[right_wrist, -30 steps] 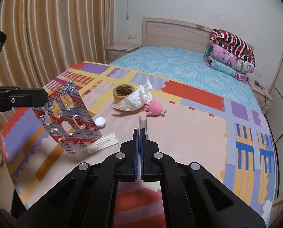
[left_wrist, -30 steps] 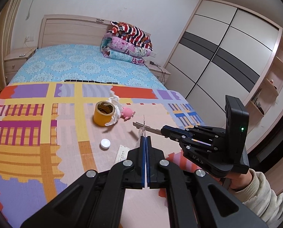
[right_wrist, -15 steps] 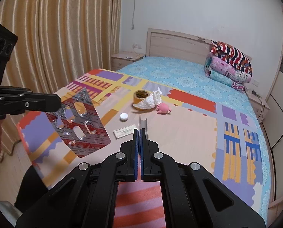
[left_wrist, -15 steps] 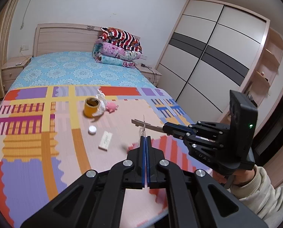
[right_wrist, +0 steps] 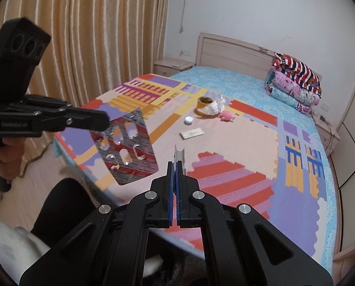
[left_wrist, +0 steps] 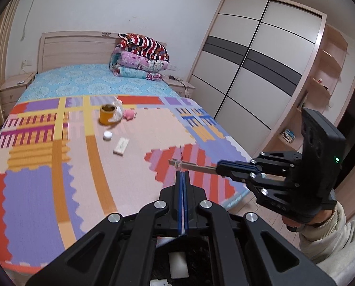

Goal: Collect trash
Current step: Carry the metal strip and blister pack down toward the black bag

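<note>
My left gripper (left_wrist: 182, 174) is shut on a used silver blister pack (right_wrist: 127, 147), which shows edge-on in the left wrist view (left_wrist: 181, 157). My right gripper (right_wrist: 175, 166) is shut on a thin grey strip (right_wrist: 178, 153), which shows in the left wrist view (left_wrist: 191, 166). Both are held in the air off the near end of the bed. On the colourful mat (left_wrist: 134, 166) lie a yellow tape roll (left_wrist: 107, 114) with crumpled tissue (left_wrist: 117, 113), a pink toy (left_wrist: 129, 114), a white cap (left_wrist: 107, 135) and a small white box (left_wrist: 121, 146).
Folded blankets (left_wrist: 139, 57) are stacked at the headboard. A wardrobe (left_wrist: 253, 66) stands to the right of the bed, curtains (right_wrist: 94, 35) to the left. A nightstand (right_wrist: 173, 65) stands by the headboard. My dark-clothed leg (right_wrist: 63, 205) is below the grippers.
Both grippers have pulled back from the bed with their items still held. The trash on the mat looks farther away, and the bed's near edge and the floor have come into view.
</note>
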### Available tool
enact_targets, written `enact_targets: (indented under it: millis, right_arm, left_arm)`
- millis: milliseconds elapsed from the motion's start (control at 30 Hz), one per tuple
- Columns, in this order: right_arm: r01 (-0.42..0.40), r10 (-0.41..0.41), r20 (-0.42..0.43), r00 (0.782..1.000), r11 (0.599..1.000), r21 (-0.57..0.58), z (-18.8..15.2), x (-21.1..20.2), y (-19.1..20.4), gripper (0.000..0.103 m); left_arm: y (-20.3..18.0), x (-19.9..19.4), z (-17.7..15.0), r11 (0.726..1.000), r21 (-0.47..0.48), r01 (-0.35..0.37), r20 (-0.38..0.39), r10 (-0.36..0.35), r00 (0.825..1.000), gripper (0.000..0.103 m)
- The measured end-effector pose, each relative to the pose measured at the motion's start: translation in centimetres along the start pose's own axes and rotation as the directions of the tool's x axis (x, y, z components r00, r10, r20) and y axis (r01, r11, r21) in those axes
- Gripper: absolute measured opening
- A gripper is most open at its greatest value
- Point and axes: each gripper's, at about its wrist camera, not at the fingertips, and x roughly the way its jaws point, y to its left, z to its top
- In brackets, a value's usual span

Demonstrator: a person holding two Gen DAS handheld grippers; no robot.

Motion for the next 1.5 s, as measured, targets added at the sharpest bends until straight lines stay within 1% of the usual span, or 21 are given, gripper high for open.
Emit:
enact_targets:
  millis: [33, 100, 200, 300, 433, 567, 700, 800, 900, 933, 1067, 1267, 1367, 1500]
  right_arm:
    - [-0.006, 0.006, -0.005, 1.000, 1.000, -0.007, -0.5, -0.3, 0.4, 0.002]
    - [0.009, -0.009, -0.015, 1.000, 0.999, -0.033, -1.6, -0.9, 1.5, 0.002]
    - [-0.011, 0.010, -0.041, 0.999, 0.999, -0.031, -3.0, -1.4, 2.2, 0.002]
    - [-0.043, 0.042, -0.065, 0.997, 0.999, -0.019, -4.3, -1.8, 2.7, 0.002]
    - [-0.072, 0.071, -0.086, 0.994, 0.997, 0.001, -5.7, -2.2, 3.2, 0.002]
    - [-0.102, 0.103, -0.112, 0.988, 0.995, 0.014, -6.9, -2.1, 3.8, 0.002]
    - [-0.118, 0.120, -0.143, 0.982, 0.993, 0.021, -8.0, -1.6, 4.3, 0.002]
    - [-0.145, 0.151, -0.178, 0.972, 0.988, 0.049, -9.0, -0.8, 4.2, 0.002]
    - [-0.150, 0.161, -0.221, 0.962, 0.987, 0.064, -10.2, 0.5, 4.4, 0.002]
    - [-0.156, 0.167, -0.233, 0.958, 0.985, 0.068, -10.5, 0.9, 4.6, 0.002]
    - [-0.163, 0.181, -0.291, 0.939, 0.983, 0.085, -12.1, 3.1, 5.2, 0.002]
    - [-0.171, 0.204, -0.369, 0.907, 0.978, 0.121, -14.1, 6.7, 5.4, 0.002]
    - [-0.170, 0.210, -0.391, 0.896, 0.976, 0.136, -14.7, 7.9, 5.3, 0.002]
    - [-0.160, 0.217, -0.417, 0.883, 0.973, 0.167, -15.3, 9.2, 5.1, 0.002]
  left_arm:
    - [-0.1, -0.2, -0.5, 1.000, -0.001, 0.000, -0.002, 0.000, 1.000, 0.000]
    - [-0.3, -0.3, -1.3, 1.000, 0.002, -0.002, -0.012, 0.002, 1.000, 0.000]
    - [-0.9, -0.3, -2.7, 1.000, 0.008, 0.007, -0.033, -0.007, 0.999, 0.000]
    - [-1.1, -0.1, -4.2, 0.998, -0.019, 0.052, -0.060, -0.053, 0.997, 0.000]
    - [-1.4, 0.2, -6.0, 0.997, -0.035, 0.065, -0.091, -0.068, 0.994, 0.000]
    - [-1.6, 0.7, -7.8, 0.996, -0.036, 0.079, -0.129, -0.083, 0.988, 0.000]
    - [-1.0, 2.0, -9.8, 0.995, -0.049, 0.081, -0.187, -0.089, 0.978, 0.000]
    - [-0.5, 3.1, -11.3, 0.997, -0.046, 0.066, -0.228, -0.075, 0.971, 0.000]
    - [0.3, 4.7, -13.1, 0.997, -0.063, 0.052, -0.276, -0.068, 0.959, 0.000]
    - [0.6, 5.4, -13.9, 0.996, -0.075, 0.051, -0.297, -0.071, 0.952, 0.000]
    - [1.7, 7.2, -15.7, 0.995, -0.098, 0.025, -0.351, -0.058, 0.935, 0.000]
    - [3.2, 8.9, -17.4, 0.993, -0.116, -0.008, -0.399, -0.039, 0.916, 0.000]
    - [3.7, 9.6, -18.0, 0.993, -0.113, -0.027, -0.420, -0.023, 0.907, 0.000]
    - [3.8, 10.4, -18.5, 0.993, -0.111, -0.034, -0.438, -0.018, 0.899, 0.000]
